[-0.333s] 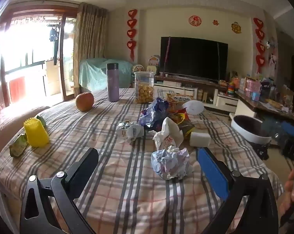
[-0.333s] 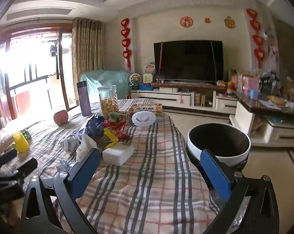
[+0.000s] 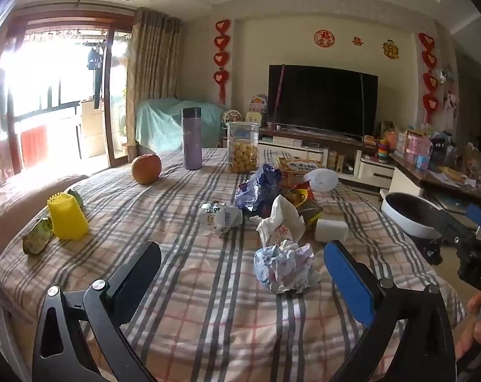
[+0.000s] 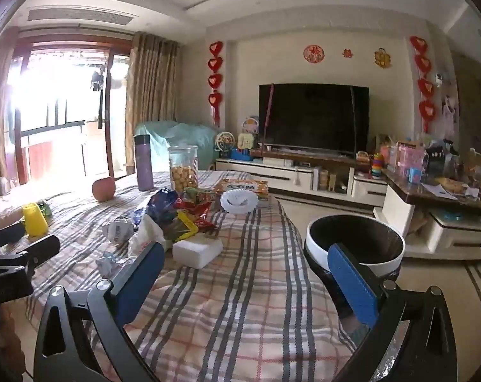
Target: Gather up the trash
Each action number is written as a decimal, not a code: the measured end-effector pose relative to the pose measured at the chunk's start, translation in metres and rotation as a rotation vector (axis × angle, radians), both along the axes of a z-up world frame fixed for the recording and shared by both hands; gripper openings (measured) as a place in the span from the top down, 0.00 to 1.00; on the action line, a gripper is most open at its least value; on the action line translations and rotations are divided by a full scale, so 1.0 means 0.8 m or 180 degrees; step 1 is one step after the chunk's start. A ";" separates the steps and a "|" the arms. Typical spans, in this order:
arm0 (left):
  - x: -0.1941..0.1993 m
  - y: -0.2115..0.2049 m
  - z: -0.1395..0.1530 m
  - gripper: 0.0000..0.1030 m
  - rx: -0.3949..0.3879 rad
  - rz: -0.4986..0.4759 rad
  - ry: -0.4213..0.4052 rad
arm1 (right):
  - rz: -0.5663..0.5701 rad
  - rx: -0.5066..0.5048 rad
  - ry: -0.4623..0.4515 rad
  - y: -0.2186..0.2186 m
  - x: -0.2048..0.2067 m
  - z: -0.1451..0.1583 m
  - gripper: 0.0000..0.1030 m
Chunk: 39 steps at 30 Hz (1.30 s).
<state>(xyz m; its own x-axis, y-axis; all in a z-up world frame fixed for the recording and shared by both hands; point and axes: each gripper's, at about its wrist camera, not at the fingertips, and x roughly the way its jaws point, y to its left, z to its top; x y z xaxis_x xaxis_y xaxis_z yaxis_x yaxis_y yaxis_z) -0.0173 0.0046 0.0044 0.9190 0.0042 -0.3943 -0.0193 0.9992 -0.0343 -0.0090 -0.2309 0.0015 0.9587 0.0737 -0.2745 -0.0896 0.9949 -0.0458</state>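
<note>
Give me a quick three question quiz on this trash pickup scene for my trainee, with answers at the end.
1. True or false: the left tongs hold the crumpled paper ball.
2. Which stands nearest the purple bottle? A cookie jar, B yellow cup, C white block.
3. Fill in: the trash bin has a ____ rim.

Key: 1 false, both tongs are open and empty; 2 A; 3 white.

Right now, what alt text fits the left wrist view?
The open left gripper hovers over a plaid-clothed table, facing a crumpled white paper ball. Beyond lie colourful snack wrappers, an orange fruit and a purple flask.
</note>
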 end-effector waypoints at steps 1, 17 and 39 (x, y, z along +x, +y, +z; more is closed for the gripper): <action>-0.001 -0.001 0.000 0.01 0.0010 0.0009 -0.0006 | -0.0014 -0.0040 -0.0017 0.008 -0.002 -0.002 0.00; -0.005 0.003 0.000 0.01 0.0022 0.0052 -0.0020 | 0.0154 0.0244 0.0105 0.000 0.001 -0.002 0.00; -0.006 0.002 -0.002 0.01 0.0026 0.0056 -0.0025 | 0.0124 0.0330 0.0199 -0.003 0.004 -0.003 0.00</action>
<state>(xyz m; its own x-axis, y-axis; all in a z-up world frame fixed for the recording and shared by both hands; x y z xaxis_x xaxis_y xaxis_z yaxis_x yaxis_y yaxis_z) -0.0224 0.0060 0.0030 0.9219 0.0236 -0.3868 -0.0366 0.9990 -0.0264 -0.0059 -0.2334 -0.0011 0.9358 0.1417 -0.3228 -0.1278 0.9897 0.0639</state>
